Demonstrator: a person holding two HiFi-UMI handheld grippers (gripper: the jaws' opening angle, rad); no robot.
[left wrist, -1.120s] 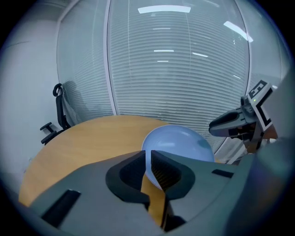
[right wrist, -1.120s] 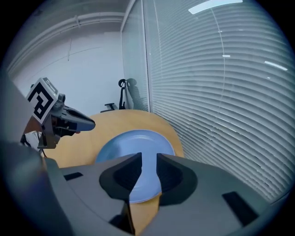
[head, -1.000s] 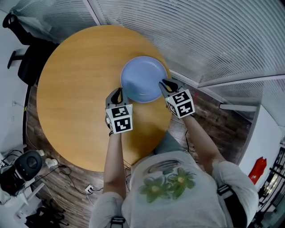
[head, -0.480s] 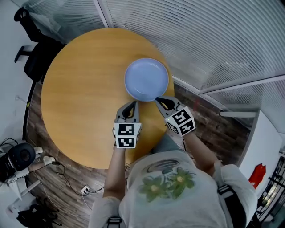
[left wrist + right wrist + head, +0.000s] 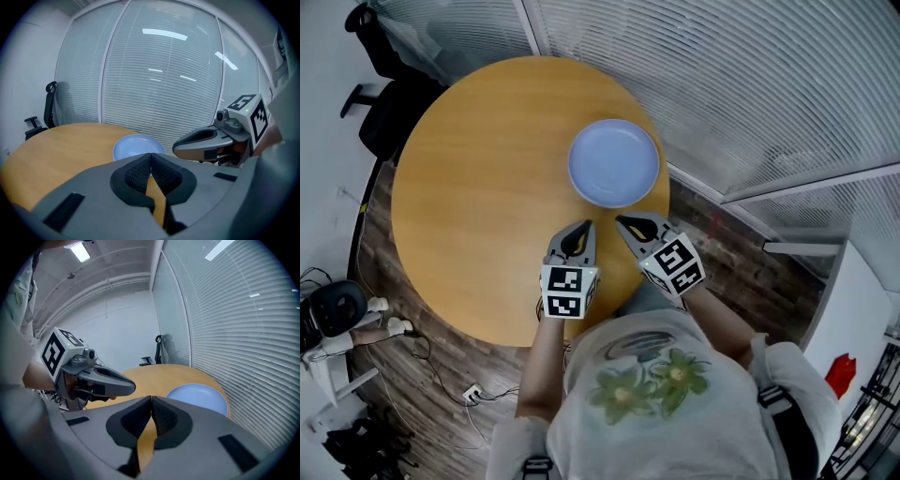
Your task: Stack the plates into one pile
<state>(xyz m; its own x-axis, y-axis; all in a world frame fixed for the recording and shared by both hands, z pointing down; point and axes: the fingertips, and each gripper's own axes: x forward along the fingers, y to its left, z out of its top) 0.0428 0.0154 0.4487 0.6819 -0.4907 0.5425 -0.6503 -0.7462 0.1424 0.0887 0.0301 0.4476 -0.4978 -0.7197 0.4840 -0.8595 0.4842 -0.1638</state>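
A pale blue plate [image 5: 614, 162] lies flat on the round wooden table [image 5: 478, 187], toward its far right side; whether more plates lie under it I cannot tell. Both grippers hang over the table's near edge, well short of the plate. My left gripper [image 5: 582, 230] is shut with nothing between its pads [image 5: 140, 171]. My right gripper [image 5: 624, 223] is shut too; its jaws have just been closing on nothing. In the left gripper view the plate [image 5: 136, 145] shows beyond the jaws, with the right gripper [image 5: 201, 143] beside it. The right gripper view shows the plate [image 5: 199, 397] and the left gripper [image 5: 108, 383].
A black office chair [image 5: 389, 108] stands at the table's far left. A glass wall with white blinds [image 5: 722, 84] curves close behind the plate's side of the table. Cables and a power strip [image 5: 473, 394] lie on the wooden floor.
Both grippers have drawn back from either side of the plate's near rim to the table's near edge. The plate has stayed where it was.
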